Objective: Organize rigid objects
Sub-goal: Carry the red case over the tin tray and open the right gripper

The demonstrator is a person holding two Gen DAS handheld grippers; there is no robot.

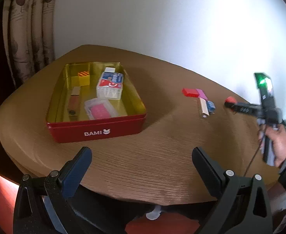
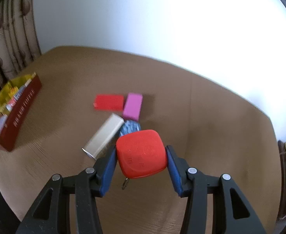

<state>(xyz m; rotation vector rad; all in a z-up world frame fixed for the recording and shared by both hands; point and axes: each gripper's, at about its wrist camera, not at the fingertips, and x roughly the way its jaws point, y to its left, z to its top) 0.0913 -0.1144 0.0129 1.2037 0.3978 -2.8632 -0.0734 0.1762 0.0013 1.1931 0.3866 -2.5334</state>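
In the left wrist view, we take the red tin point(image 1: 96, 128) marked BAMI as our landmark; it sits open on the wooden table point(image 1: 152, 165), toward the table's left side. Inside the tin we see a yellow block with an orange-and-black striped top point(image 1: 84, 77) at the far wall, a white and blue box point(image 1: 110, 84) just right of it, a clear case with a pink insert point(image 1: 100, 110) near the front wall, and a brown, flat item point(image 1: 73, 103) along the left wall. The left gripper point(image 1: 142, 156) hangs in front of the tin, above bare table, its jaws spread wide with nothing between them. Well to the right of the tin lies a cluster: a red block point(image 1: 189, 92), a pink block point(image 1: 201, 94), a cream box point(image 1: 203, 107) and a small blue item point(image 1: 210, 105). Farther right of the tin, a hand point(image 1: 279, 142) carries the right gripper point(image 1: 230, 102), which shows a red object point(image 1: 231, 99) at its tip. In the right wrist view, the tin point(image 2: 20, 115) stands at the far left edge. The right gripper point(image 2: 141, 156) has its blue pads point(image 2: 109, 165) pressed on both sides of the red object point(image 2: 142, 154), a rounded square case with a metal tab hanging below it; the jaws are narrowed onto it and it is clear of the table point(image 2: 220, 126). To the right of the tin, beyond the held case, we see the cream box point(image 2: 104, 136), the blue item point(image 2: 129, 127), the pink block point(image 2: 133, 106) and the red block point(image 2: 108, 102), all resting on the table.
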